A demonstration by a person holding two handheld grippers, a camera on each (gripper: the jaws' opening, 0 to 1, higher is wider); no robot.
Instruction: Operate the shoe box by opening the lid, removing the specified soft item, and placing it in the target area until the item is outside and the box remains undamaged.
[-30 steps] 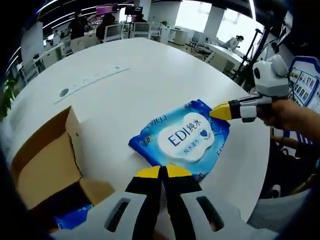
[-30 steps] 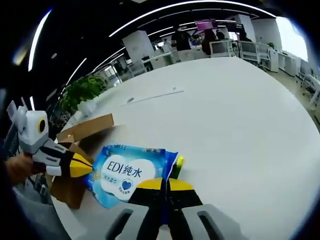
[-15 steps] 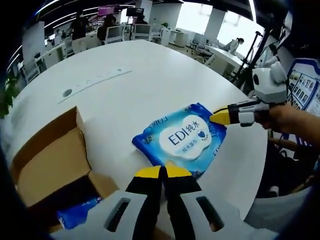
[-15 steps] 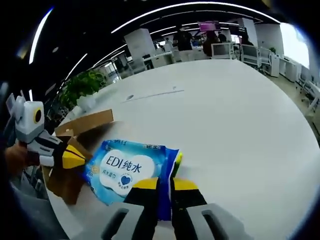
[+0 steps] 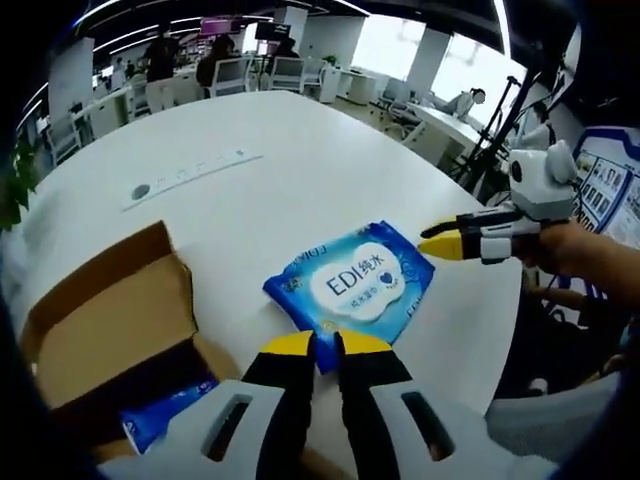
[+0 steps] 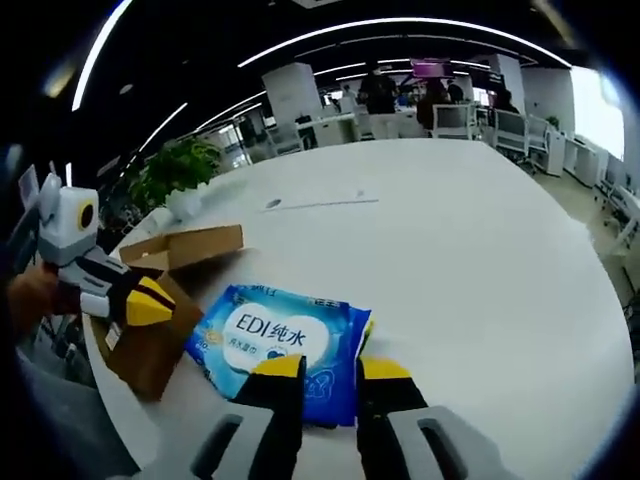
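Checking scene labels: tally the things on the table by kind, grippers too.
Wipes packs: 2, one on the table, one in the box
Cardboard box: 1
Power strip: 1
Grippers: 2, left, right
Total: 6

Bare white table (image 5: 300,170) stretches wide beyond the wipes pack (image 5: 350,285). The open cardboard box (image 5: 110,320) just beside it blocks that side. A thin strip (image 5: 190,172) lies well apart.
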